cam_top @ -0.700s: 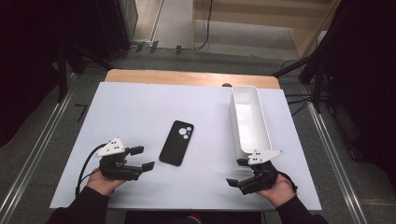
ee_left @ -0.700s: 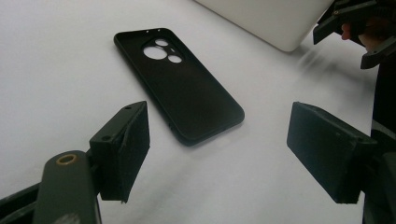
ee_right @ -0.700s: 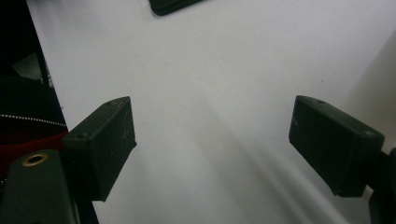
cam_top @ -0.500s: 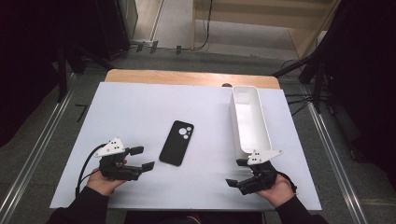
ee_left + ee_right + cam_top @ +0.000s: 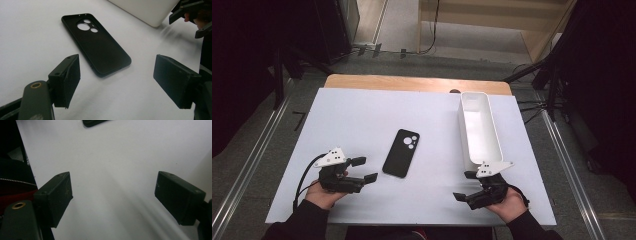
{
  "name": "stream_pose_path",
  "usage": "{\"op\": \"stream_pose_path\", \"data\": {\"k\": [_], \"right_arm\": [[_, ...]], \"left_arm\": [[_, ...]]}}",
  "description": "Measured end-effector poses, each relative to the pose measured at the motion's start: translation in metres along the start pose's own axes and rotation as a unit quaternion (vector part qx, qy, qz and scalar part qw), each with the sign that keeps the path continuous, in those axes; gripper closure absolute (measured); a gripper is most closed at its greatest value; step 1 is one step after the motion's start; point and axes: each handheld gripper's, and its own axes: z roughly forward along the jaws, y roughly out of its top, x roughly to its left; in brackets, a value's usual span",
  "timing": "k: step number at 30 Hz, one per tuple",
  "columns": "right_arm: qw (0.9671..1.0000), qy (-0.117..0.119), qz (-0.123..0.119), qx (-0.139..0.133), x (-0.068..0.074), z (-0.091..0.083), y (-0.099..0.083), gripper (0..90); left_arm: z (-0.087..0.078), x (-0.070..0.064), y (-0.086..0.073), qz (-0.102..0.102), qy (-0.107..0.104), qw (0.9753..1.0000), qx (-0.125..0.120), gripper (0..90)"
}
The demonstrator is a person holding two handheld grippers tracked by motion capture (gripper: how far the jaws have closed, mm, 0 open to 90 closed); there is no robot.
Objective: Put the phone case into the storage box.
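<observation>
A black phone case [image 5: 401, 152] lies flat in the middle of the white table top [image 5: 362, 115], camera holes toward the far side. My left gripper [image 5: 365, 169] rests low at the front left, open, its jaws pointing right toward the case and a short way from it. In the left gripper view the phone case [image 5: 96, 47] lies just beyond the open, empty left gripper [image 5: 120, 80]. My right gripper [image 5: 463, 185] sits at the front right, open and empty, pointing left. In the right gripper view the right gripper [image 5: 115, 195] is wide apart over bare table, with the case's end [image 5: 93, 122] at the top edge.
A long white bin [image 5: 480, 127] stands lengthwise at the right, its near end just behind the right gripper; its corner [image 5: 147, 10] appears in the left gripper view. A wooden strip [image 5: 412, 82] borders the far edge. Dark floor and rails surround the table.
</observation>
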Motion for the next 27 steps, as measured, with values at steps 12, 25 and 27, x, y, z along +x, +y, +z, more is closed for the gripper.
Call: {"op": "stream_pose_path", "data": {"k": [12,25,27], "right_arm": [[1.0,-0.004,0.002,-0.007,-0.001,-0.002,0.0,13.2],[1.0,-0.003,-0.001,0.0,-0.001,0.0,0.0,13.2],[1.0,-0.004,0.0,0.0,-0.001,-0.001,0.0,13.2]], "left_arm": [[-0.001,0.001,0.001,-0.014,-0.002,0.9999,0.002,21.5],[0.0,-0.002,0.007,-0.005,0.027,0.9996,-0.004,21.3],[0.001,-0.003,0.014,0.001,0.028,0.9995,-0.014,21.1]]}}
